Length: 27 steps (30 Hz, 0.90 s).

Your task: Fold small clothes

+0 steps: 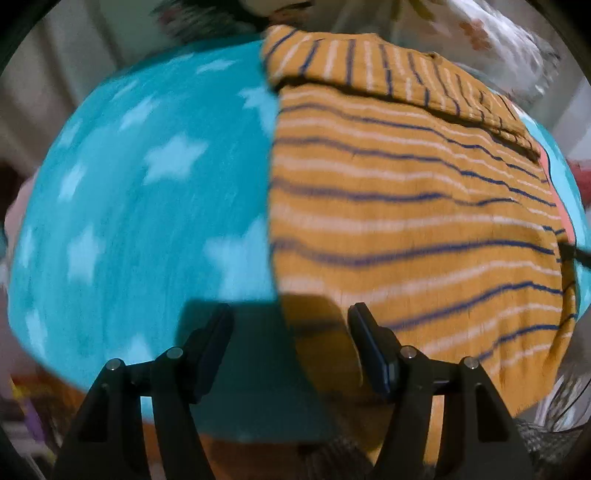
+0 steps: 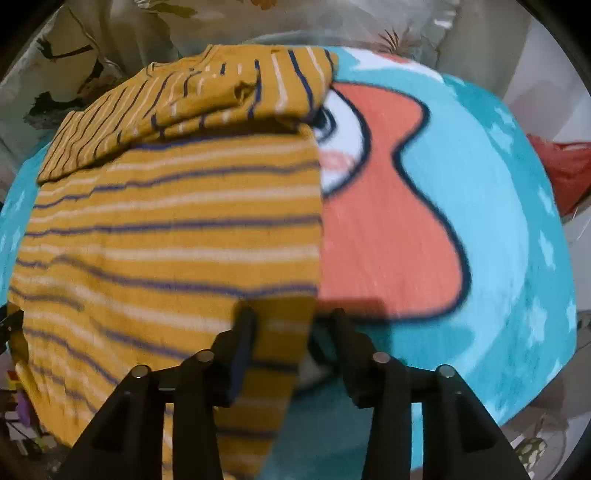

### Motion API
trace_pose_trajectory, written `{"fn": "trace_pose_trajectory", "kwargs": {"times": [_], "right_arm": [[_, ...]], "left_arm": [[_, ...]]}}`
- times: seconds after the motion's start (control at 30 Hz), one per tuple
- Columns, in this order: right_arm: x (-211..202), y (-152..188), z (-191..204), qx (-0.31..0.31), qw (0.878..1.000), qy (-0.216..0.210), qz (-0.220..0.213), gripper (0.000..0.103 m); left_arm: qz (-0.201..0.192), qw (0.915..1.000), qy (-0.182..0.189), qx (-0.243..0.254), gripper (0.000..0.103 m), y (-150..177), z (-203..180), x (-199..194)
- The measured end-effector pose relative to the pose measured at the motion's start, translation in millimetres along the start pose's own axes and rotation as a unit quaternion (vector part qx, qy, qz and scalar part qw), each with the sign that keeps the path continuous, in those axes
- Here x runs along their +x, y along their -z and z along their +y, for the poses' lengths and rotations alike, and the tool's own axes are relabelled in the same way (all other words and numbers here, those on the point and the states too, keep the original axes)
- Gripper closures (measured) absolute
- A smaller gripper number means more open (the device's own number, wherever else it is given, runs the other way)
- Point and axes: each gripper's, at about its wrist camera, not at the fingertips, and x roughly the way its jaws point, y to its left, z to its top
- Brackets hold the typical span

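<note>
A small mustard-yellow garment (image 1: 406,206) with navy and white stripes lies flat on a teal blanket (image 1: 140,192) printed with pale stars. Its top part is folded over across its far end. My left gripper (image 1: 291,308) is open just above the garment's near left corner, one finger over the blanket and the other over the fabric. In the right wrist view the same garment (image 2: 166,229) fills the left half. My right gripper (image 2: 291,312) is open, and the garment's near right edge lies between its fingers without either pad pressing on it.
The blanket (image 2: 498,206) carries a coral and white cartoon figure (image 2: 388,229) beside the garment. Floral bedding (image 2: 122,33) lies beyond the far edge. A red cloth (image 2: 561,166) sits off the blanket's right side. Both views are motion-blurred.
</note>
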Motion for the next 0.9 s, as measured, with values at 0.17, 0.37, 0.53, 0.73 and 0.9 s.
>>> {"fn": "trace_pose_trajectory", "kwargs": {"times": [0.17,0.37,0.53,0.73,0.9], "right_arm": [[-10.4,30.0,-22.3,-0.001,0.999,-0.041,0.000,0.054],[-13.6,51.9,-34.0,0.039,0.973,-0.226,0.015,0.052],[1.3,76.5,-31.1,0.086,0.921,-0.377,0.052,0.052],[9.9,94.3,-29.1,0.114,0.892,-0.434,0.060,0.052],[9.4,92.0,-25.3,0.090,0.895,-0.434,0.061,0.052]], "left_arm": [[-0.009,0.9939,0.043,-0.101,0.039,22.2,16.4,-12.4],[-0.016,0.9722,0.143,-0.185,0.036,33.1,18.6,-12.8],[-0.014,0.9558,0.205,-0.210,0.035,39.4,5.5,-10.5],[-0.005,0.9395,0.264,-0.219,0.041,50.6,-7.8,-8.3],[0.014,0.9327,0.272,-0.236,0.080,57.3,-13.1,1.5]]}}
